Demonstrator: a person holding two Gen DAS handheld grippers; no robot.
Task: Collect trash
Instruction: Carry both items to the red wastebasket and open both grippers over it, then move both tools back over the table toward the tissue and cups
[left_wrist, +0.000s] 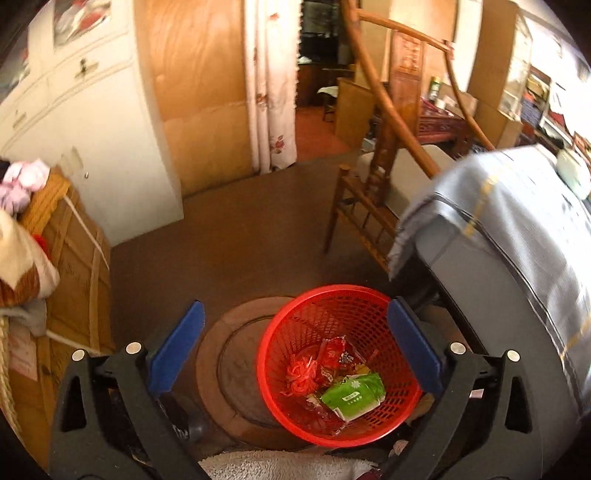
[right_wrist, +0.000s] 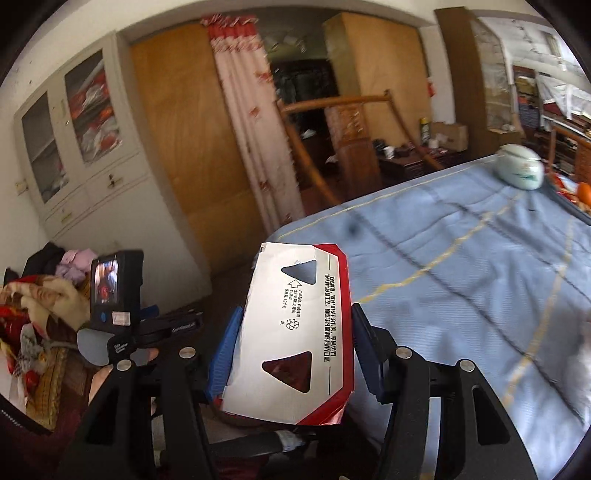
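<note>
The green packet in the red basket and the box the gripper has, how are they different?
The green packet lies loose in the red basket; the flattened red-and-white box is held up, pinched by the right gripper. The packet is soft and rounded; the box is stiff with triangular holes. Both carry printed text.

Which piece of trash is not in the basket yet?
The flattened white-and-red carton, clamped in the right tongs; the green packet and red wrappers already lie in the red basket.
</note>
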